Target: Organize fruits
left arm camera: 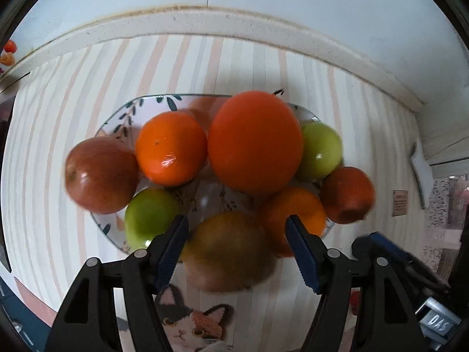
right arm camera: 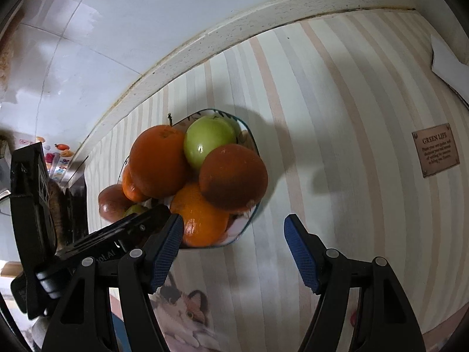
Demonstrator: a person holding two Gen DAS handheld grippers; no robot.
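A glass plate (left arm camera: 129, 114) with a leaf pattern holds a heap of fruit: a large orange (left arm camera: 255, 142), a smaller orange (left arm camera: 171, 148), two red apples (left arm camera: 99, 176) (left arm camera: 347, 195), two green apples (left arm camera: 151, 218) (left arm camera: 321, 151) and another orange (left arm camera: 296, 208). A blurred brownish-green fruit (left arm camera: 230, 252) lies between the fingers of my left gripper (left arm camera: 236, 228), whose jaws stand wide and do not touch it. My right gripper (right arm camera: 234, 231) is open and empty to the right of the plate (right arm camera: 249, 220), beside an orange (right arm camera: 200, 217), a red apple (right arm camera: 233, 176) and a green apple (right arm camera: 209, 139).
The plate stands on a striped mat (left arm camera: 73, 102) with a cat picture (left arm camera: 190, 322), bounded by a white raised edge (left arm camera: 205, 20) and tiled wall behind. The right gripper (left arm camera: 390, 252) shows at the lower right of the left view. A brown "GREEN LIFE" label (right arm camera: 435, 149) sits on the mat.
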